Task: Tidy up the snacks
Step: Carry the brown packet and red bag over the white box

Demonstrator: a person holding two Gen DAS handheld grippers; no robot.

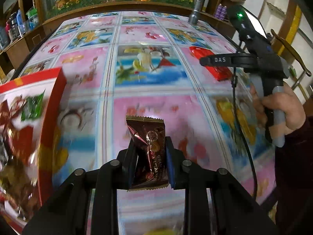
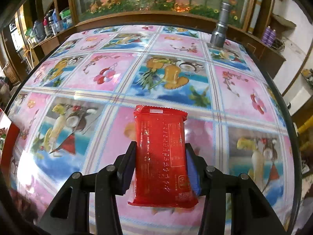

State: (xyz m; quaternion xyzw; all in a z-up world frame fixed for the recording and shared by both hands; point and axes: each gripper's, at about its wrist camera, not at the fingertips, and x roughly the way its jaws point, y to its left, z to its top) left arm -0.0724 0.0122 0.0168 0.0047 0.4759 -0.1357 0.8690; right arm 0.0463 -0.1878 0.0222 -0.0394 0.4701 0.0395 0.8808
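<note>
In the left wrist view my left gripper (image 1: 149,138) is shut on a brown foil snack packet (image 1: 150,150), held above the table with its crimped top end pointing away. A red snack box (image 1: 50,121), blurred, with wrapped snacks inside, sits close by on the left. My right gripper (image 2: 160,144) is shut on a red snack packet (image 2: 162,156) that lies flat on the table, a pad against each long side. From the left wrist view that red packet (image 1: 221,74) lies at the right, under the right gripper's finger (image 1: 215,60), with a hand (image 1: 279,107) on the handle.
The table wears a glossy cloth (image 2: 109,74) printed with fruit and flowers. A grey metal flashlight (image 2: 220,29) stands upright at the far right edge. Wooden shelves with bottles run behind. The red box's corner (image 2: 9,137) shows at the far left.
</note>
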